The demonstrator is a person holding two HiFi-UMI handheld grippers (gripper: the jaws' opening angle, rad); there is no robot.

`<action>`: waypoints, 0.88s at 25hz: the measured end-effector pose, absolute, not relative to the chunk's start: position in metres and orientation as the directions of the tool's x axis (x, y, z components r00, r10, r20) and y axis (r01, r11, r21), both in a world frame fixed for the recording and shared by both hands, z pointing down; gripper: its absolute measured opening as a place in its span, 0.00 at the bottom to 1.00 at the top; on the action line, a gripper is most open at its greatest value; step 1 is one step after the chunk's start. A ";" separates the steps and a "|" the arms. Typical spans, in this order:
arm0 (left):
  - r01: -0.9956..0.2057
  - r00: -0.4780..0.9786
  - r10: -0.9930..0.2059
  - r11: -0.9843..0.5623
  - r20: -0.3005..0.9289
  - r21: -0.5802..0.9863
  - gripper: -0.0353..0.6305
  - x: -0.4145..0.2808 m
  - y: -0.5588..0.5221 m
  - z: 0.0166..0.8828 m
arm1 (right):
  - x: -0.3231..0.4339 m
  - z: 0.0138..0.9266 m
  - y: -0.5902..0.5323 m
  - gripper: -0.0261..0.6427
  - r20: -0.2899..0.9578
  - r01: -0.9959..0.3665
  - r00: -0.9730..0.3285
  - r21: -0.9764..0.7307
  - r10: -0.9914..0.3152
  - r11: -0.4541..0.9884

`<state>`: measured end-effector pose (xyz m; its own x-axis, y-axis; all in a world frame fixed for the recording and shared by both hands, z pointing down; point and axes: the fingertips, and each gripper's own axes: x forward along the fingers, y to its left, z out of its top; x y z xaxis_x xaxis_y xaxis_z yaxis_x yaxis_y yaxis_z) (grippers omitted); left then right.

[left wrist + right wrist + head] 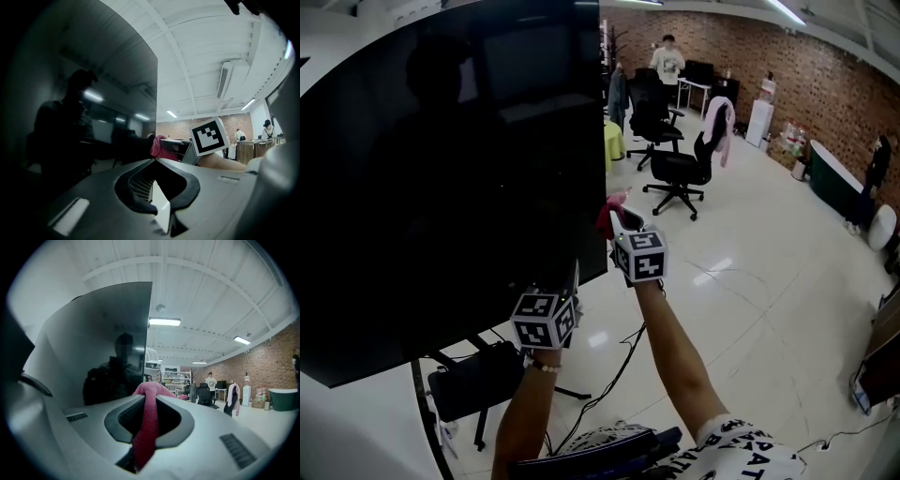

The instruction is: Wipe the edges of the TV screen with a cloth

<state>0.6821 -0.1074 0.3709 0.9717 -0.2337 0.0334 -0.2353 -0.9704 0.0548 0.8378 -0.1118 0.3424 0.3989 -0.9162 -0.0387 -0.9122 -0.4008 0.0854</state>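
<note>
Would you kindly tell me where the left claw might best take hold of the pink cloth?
Probably the bunched end of the pink cloth, protruding past the right claw beside the TV screen; come from below, as the rest is clamped inside.

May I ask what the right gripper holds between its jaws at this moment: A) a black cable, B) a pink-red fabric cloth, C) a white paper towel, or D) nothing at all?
B: the right gripper is shut on the pink-red fabric cloth, which runs down between its jaws, close to the right edge of the large black TV screen.
</note>
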 end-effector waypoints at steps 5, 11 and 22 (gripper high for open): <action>-0.238 0.971 -0.238 -0.971 0.009 0.026 0.06 0.699 -0.115 0.337 | 0.837 0.306 -0.112 0.12 -0.073 -0.905 0.404 0.112 -0.912 -0.410; -0.221 0.975 -0.221 -0.975 -0.015 -0.013 0.06 0.721 -0.112 0.301 | 0.835 0.271 -0.112 0.12 -0.107 -0.900 0.400 0.141 -0.910 -0.412; -0.206 0.977 -0.200 -0.975 -0.069 -0.079 0.06 0.737 -0.109 0.245 | 0.831 0.186 -0.110 0.12 -0.186 -0.874 0.398 0.221 -0.899 -0.432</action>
<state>0.7370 -0.1090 0.2450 0.9773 -0.2004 -0.0693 -0.2056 -0.9755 -0.0789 0.8306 -0.1104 0.1864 0.3976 -0.8986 -0.1857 -0.8743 -0.4324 0.2206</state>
